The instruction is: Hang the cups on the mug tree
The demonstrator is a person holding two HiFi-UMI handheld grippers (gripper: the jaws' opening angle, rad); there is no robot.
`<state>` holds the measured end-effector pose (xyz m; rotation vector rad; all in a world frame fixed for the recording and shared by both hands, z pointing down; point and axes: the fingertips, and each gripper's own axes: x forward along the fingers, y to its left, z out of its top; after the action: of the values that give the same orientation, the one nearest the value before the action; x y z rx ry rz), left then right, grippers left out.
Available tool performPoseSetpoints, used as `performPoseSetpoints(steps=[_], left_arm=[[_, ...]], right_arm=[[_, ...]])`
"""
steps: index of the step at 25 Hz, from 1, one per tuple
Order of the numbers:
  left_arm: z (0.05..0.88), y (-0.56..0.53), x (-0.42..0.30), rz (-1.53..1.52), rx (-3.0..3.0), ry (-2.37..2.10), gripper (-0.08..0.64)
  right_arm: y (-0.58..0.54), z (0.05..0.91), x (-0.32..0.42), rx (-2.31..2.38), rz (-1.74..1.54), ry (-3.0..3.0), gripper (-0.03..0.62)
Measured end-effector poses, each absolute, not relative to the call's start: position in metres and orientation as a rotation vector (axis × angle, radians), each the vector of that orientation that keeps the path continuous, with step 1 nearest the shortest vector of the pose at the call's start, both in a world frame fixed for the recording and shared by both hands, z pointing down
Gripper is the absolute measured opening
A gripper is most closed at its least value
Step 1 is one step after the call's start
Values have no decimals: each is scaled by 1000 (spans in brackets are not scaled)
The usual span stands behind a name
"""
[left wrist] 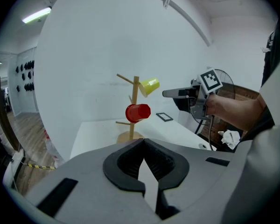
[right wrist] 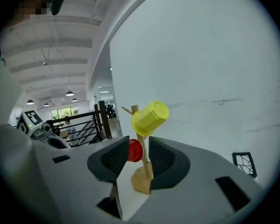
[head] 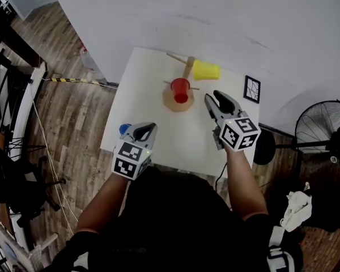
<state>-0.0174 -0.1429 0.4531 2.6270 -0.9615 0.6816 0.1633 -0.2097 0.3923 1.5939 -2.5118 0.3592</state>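
The wooden mug tree (head: 187, 67) stands at the far side of the white table (head: 142, 77). A red cup (head: 181, 89) hangs low on it and a yellow cup (head: 206, 70) hangs from an upper peg on the right. In the right gripper view the yellow cup (right wrist: 150, 117) is above the red cup (right wrist: 134, 150). My right gripper (head: 217, 98) hovers open just right of the tree with nothing between its fingers. My left gripper (head: 148, 130) is shut and empty near the table's front left. A blue cup (head: 124, 129) shows partly beside it.
A small black-framed tile (head: 252, 89) lies on the table's right edge. A white wall rises behind the table. A black fan (head: 327, 135) stands on the wooden floor at the right, and a dark railing (head: 5, 89) runs along the left.
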Motion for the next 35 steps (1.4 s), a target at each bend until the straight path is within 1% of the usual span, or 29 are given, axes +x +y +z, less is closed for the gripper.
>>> performPoseSetpoints(steps=[3, 5, 14, 18, 28, 35], left_arm=[[453, -143, -19, 680, 2622, -969, 14], [457, -142, -21, 693, 2613, -974, 14], [455, -142, -33, 683, 2610, -1040, 14], [463, -146, -54, 729, 2581, -1105, 14], [524, -133, -134, 916, 2366, -1297, 15], [570, -139, -164, 1034, 2267, -1344, 17]], right_arm=[[-194, 399, 158, 1576, 342, -2517, 41], [-183, 406, 152, 1554, 333, -2514, 12], [-145, 439, 102, 1304, 328, -2539, 8], [-140, 446, 75, 1202, 307, -2568, 8], [-129, 470, 30, 1037, 336, -2585, 8], [-123, 480, 14, 986, 336, -2577, 8]])
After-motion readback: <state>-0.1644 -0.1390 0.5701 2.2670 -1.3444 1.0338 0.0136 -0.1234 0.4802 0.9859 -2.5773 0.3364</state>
